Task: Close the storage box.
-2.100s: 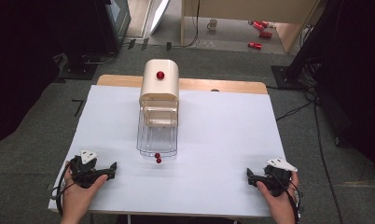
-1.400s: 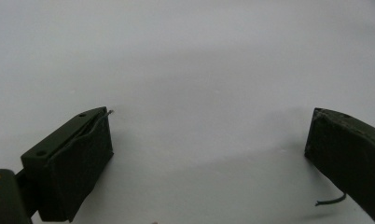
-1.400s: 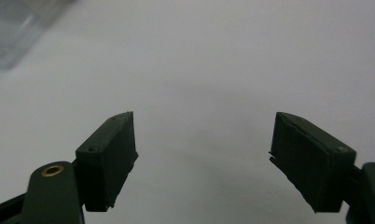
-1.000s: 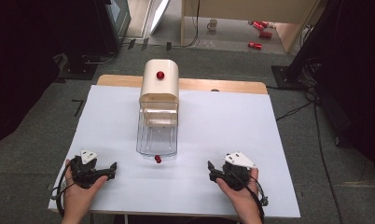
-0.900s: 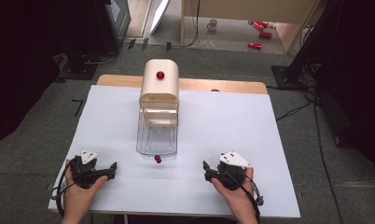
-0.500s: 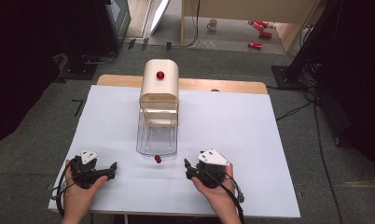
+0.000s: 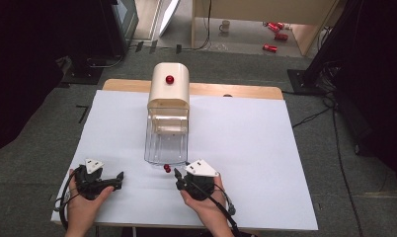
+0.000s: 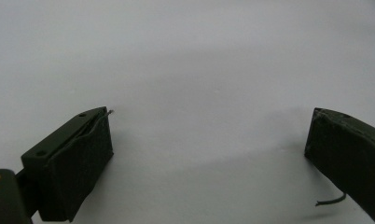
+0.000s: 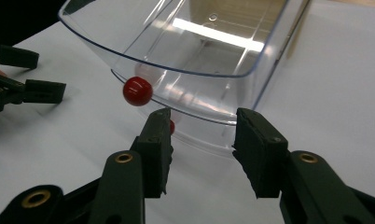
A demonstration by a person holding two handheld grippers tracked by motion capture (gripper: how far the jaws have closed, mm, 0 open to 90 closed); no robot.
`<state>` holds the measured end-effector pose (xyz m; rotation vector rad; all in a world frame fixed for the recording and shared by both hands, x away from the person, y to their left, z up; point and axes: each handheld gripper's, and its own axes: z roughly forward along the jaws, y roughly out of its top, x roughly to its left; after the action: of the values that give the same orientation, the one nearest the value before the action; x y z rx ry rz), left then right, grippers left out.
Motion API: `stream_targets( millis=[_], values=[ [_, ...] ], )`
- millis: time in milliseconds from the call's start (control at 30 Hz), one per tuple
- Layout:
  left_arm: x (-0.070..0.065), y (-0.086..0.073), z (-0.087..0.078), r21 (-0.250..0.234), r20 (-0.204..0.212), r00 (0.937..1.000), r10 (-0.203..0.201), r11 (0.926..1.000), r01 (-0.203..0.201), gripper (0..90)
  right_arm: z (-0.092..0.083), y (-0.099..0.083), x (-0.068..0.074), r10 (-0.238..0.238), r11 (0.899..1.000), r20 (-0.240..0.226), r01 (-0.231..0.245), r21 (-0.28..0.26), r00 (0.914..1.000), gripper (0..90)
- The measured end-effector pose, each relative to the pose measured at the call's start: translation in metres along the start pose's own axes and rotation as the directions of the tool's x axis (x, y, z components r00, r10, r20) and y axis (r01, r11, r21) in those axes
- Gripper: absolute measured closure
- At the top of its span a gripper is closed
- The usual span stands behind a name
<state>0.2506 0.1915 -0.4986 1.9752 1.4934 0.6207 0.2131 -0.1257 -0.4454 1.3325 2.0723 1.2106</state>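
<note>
The right gripper (image 9: 202,151), jaws released, is aimed at the red ball (image 9: 137,90) against the clear bin (image 9: 199,60) lip at 6 o'clock, apparently for pickup. The left gripper (image 8: 209,163), jaws released, is parked at 8 o'clock on the worktop (image 7: 246,143).

— How is the scene covered from above?
— The white table (image 7: 246,143) is viewed from overhead, looking forward and down.
— And the gripper views?
— The sheet is faced closely by the left; the clear bin (image 9: 195,60), shared with the high view, by the right.
</note>
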Motion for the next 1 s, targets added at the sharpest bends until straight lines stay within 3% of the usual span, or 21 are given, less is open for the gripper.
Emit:
stream_targets(
  millis=[333, 700, 1000],
  values=[
    [0.0, 0.0, 0.0, 0.0, 0.0, 1.0, 0.0, 1.0, 0.0, 0.6, 0.01, -0.001, 0.02, 0.006, 1.0, -0.009, -0.006, -0.008, 0.9999, 64.5],
    [0.0, 0.0, 0.0, 0.0, 0.0, 1.0, -0.001, 1.0, 0.001, 0.6, 0.012, -0.002, 0.029, 0.032, 0.999, -0.029, -0.033, -0.015, 0.9991, 66.2],
    [0.0, 0.0, 0.0, 0.0, 0.001, 1.0, -0.002, 1.0, 0.002, 0.6, 0.019, 0.001, 0.037, 0.058, 0.998, -0.009, -0.058, -0.038, 0.9983, 68.7]
  ],
)
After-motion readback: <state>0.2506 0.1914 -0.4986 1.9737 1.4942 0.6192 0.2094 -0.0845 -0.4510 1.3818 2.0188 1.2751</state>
